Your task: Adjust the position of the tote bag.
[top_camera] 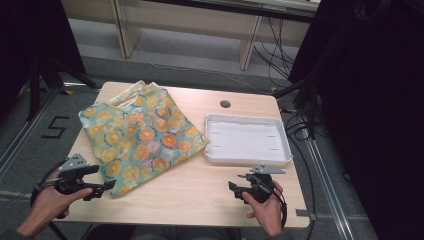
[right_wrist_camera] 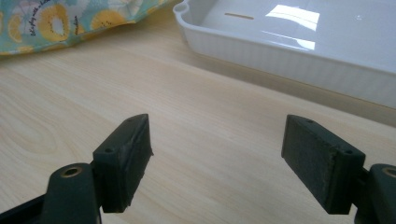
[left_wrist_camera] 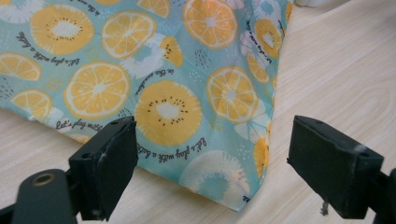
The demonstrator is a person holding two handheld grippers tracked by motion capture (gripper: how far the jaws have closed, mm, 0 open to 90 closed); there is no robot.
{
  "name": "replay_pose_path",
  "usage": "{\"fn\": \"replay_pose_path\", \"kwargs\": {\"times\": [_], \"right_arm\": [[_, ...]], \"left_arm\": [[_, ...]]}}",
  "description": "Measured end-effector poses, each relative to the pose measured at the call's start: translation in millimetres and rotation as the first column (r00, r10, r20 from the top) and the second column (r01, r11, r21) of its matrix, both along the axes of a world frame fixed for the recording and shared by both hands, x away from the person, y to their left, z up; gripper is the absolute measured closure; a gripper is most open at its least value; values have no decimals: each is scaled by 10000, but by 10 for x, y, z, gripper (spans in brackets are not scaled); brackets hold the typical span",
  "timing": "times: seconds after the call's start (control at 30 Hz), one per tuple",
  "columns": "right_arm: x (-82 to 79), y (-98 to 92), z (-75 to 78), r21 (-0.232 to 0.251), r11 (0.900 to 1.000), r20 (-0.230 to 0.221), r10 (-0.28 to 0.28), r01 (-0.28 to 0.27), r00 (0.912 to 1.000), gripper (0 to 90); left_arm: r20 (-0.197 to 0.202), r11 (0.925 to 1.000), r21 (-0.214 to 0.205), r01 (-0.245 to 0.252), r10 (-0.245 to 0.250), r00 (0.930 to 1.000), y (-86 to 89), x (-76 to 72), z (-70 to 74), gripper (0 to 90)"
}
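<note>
At the tabletop's point(top_camera: 200, 195) near left corner, the left hand-held gripper point(top_camera: 97, 181) hovered with jaws spread and nothing between them, just short of the near corner of the teal, orange-slice-printed fabric cloth point(top_camera: 140, 135). Near the right corner, the right hand-held gripper point(top_camera: 239, 183) was likewise spread and empty. The cloth lay across the left half; farther right sat a white rectangular plastic tray point(top_camera: 247, 159).

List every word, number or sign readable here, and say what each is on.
"let's play with..." – script repeated across the citrus-print cloth; the words after it are too small to read.
"in the sunshine" (uncertain) – second script line on the same cloth, blurred.
"5" – black mark on the floor left of the table.
White tray: no text.
</note>
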State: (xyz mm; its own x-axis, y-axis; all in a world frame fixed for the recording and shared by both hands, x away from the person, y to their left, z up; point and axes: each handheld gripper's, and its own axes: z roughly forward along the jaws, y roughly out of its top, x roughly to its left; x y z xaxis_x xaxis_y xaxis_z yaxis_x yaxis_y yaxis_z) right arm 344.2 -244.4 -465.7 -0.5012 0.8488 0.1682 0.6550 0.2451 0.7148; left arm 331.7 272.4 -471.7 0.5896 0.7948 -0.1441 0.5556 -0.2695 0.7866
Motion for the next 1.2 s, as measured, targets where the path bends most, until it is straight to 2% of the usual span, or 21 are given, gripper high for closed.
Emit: {"fn": "replay_pose_path", "kwargs": {"times": [0.03,0.1,0.13,0.17,0.23,0.43,0.47,0.5,0.53,0.6,0.8,0.87,0.9,0.93,0.97,1.0,1.03,1.1,1.13,1.17,1.2], "right_arm": [[0,0,0,0,10000,0,0,0,10000,242],[-8,5,1,-260,9996,-25,-135,134,9999,230],[-13,9,4,-253,9996,-77,-152,150,9999,227],[-12,12,2,-257,9996,-95,-98,96,9999,219],[-5,18,-13,-178,9998,-30,52,-52,10000,203],[-3,31,-9,-294,9994,5,209,-209,9998,196],[-11,34,1,-281,9994,-52,218,-219,9997,196],[-10,41,6,-126,9995,-49,273,-273,9996,200],[-5,42,2,-146,9993,29,332,-331,9994,200],[-7,51,4,-221,9992,-74,343,-344,9994,202],[-13,74,3,-299,9987,-69,403,-404,9992,210],[-1,81,-9,-185,9973,-249,708,-713,9972,216],[-1,81,-9,-185,9973,-249,708,-713,9972,216],[-13,90,-13,-435,9969,-243,647,-657,9976,220],[-17,97,-15,-425,9968,-215,665,-674,9976,224],[-10,103,-16,-388,9968,-147,695,-700,9975,227],[-15,112,-15,-312,9969,-417,709,-723,9966,227],[-22,121,-14,-384,9974,-479,594,-612,9971,227],[-22,123,-12,-409,9969,-413,654,-671,9970,230],[-22,123,-12,-409,9969,-413,654,-671,9970,230],[-8,117,-17,-454,9955,-275,818,-830,9963,230]], "left_arm": [[0,10000,0,0,0,10000,0,0,0,154],[70,9986,441,290,-294,9995,26,2,11,156],[70,9986,441,290,-294,9995,26,2,11,159],[186,10000,-84,-35,37,9998,-17,-4,-11,159],[-31,10000,28,79,-79,10000,-13,-10,-10,159],[54,9991,219,355,-356,9994,-15,-10,-8,159],[19,9977,459,501,-502,9987,-3,-14,7,159],[188,9997,28,246,-247,9995,-55,-35,5,159],[91,9981,354,503,-507,9987,-47,-38,28,160],[189,9976,377,581,-588,9981,-62,-40,22,166],[94,9897,1060,964,-979,9951,-181,-12,-43,167],[-48,9836,1519,971,-975,9952,-250,75,-96,167],[-48,9836,1519,971,-975,9952,-250,75,-96,167],[0,9683,2298,979,-1006,9949,-237,164,-95,177],[0,9683,2298,979,-1006,9949,-237,164,-95,192],[202,9658,2510,653,-727,9971,-177,281,-85,190],[231,9757,2159,374,-434,9988,-155,337,-107,182],[129,9772,2104,291,-325,9994,-129,392,-127,178],[-227,9664,2504,576,-536,9983,-106,473,-163,193],[-227,9664,2504,576,-536,9983,-106,473,-163,219],[-515,9678,2406,739,-633,9967,-153,501,-200,239]]}}
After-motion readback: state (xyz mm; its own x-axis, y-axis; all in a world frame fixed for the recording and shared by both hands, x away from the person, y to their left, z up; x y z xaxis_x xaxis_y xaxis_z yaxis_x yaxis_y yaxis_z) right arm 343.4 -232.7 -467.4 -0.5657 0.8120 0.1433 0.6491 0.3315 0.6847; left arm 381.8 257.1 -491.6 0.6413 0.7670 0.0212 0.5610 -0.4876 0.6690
